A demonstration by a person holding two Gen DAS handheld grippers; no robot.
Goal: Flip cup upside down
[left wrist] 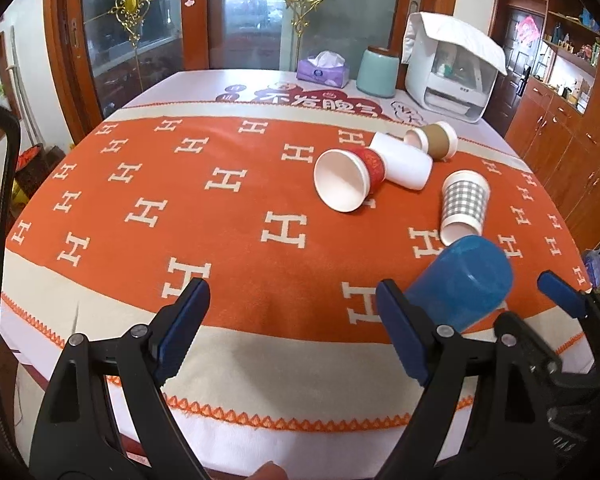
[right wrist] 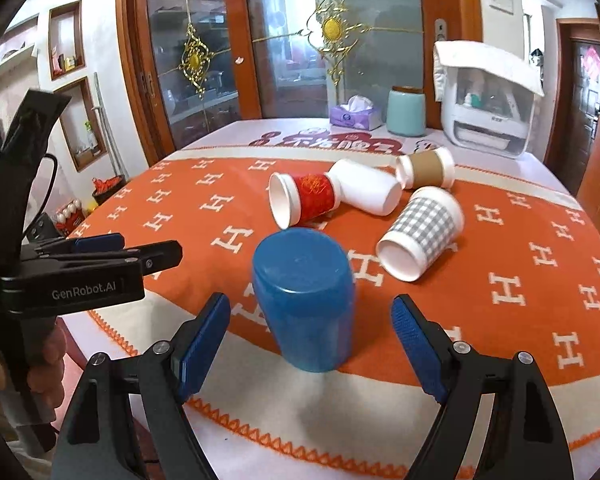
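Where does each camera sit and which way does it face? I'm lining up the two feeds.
Left wrist: on the left gripper, facing across the table; its open fingers and the right gripper show.
Right wrist: on the right gripper, facing the blue cup; the left gripper and hand show at left.
Shared: blue cup, checked cup, red cup.

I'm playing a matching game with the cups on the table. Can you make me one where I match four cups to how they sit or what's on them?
Cups:
1. blue cup
2. red cup
3. checked cup
4. brown cup

Clues:
A. on its side, grey and white squares
B. upside down, nearest the fingers
C. on its side, farthest back, paper sleeve
D. on its side, gold pattern

Pairs: 1-B, 2-D, 3-A, 4-C
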